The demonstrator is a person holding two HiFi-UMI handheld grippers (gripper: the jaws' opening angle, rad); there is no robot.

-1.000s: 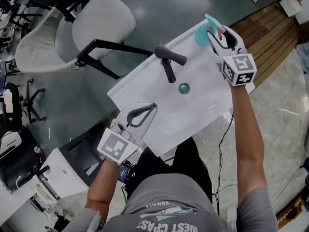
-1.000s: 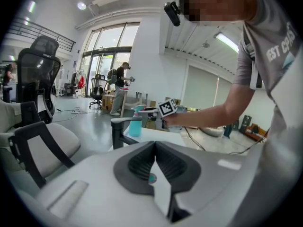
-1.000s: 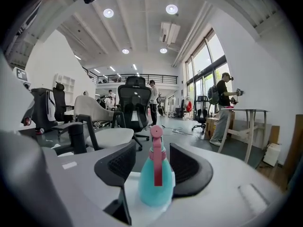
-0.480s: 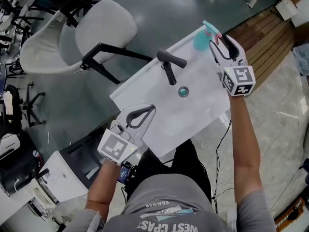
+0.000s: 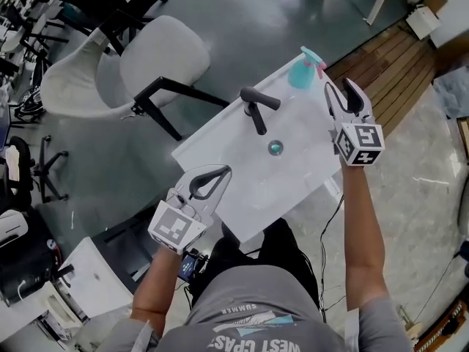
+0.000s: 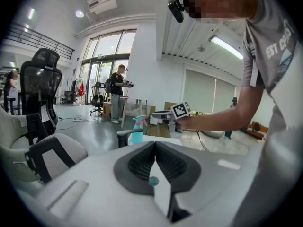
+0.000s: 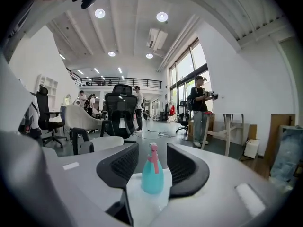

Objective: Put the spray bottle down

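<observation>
The teal spray bottle [image 5: 303,70] with a pink trigger stands upright on the far corner of the white sink [image 5: 220,134]. My right gripper [image 5: 339,88] hovers to the bottle's right, apart from it and open. Its jaws have just been closing a little with nothing between them. In the right gripper view the bottle [image 7: 152,174] stands beyond the fingertips of this gripper [image 7: 152,148]. My left gripper [image 5: 222,171] is shut and empty over the sink's near left edge. Its pads meet in the left gripper view [image 6: 155,148], where the bottle [image 6: 137,131] shows far off.
A black faucet [image 5: 258,105] and a drain [image 5: 275,147] sit in the sink. A pale office chair [image 5: 157,61] stands beyond it, wooden decking [image 5: 381,57] to the right, and a cable [image 5: 333,222] hangs down to the floor. People stand far off in the room.
The right gripper has drawn back from the bottle, which stays standing on the sink's corner. The left gripper has stayed shut and lifted slightly.
</observation>
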